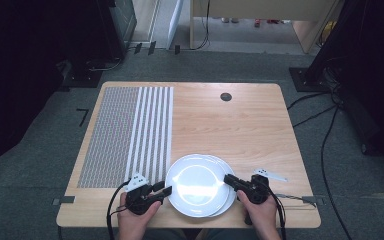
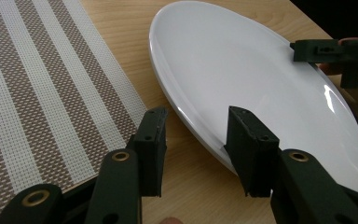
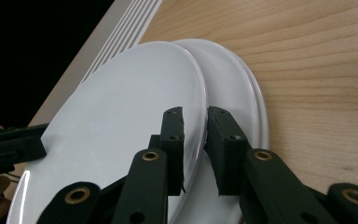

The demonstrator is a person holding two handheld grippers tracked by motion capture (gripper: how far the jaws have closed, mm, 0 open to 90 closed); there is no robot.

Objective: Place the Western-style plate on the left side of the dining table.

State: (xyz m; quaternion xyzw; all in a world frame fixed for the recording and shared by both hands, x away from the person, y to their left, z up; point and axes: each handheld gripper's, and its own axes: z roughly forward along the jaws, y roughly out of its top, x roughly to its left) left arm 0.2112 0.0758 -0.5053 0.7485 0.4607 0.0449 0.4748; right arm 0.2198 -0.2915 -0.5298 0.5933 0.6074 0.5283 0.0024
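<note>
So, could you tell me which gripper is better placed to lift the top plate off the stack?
The right gripper: its jaws already pinch the top plate's rim. The left gripper's jaws straddle the opposite rim with gaps on both sides, so it grips nothing yet.

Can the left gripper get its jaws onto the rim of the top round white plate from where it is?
Probably yes: the left gripper already straddles the top white plate's near rim, jaws apart, nothing between them but the rim itself.

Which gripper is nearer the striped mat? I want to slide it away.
Left. The left gripper sits at the striped mat's near corner; the right gripper is across the plates.
</note>
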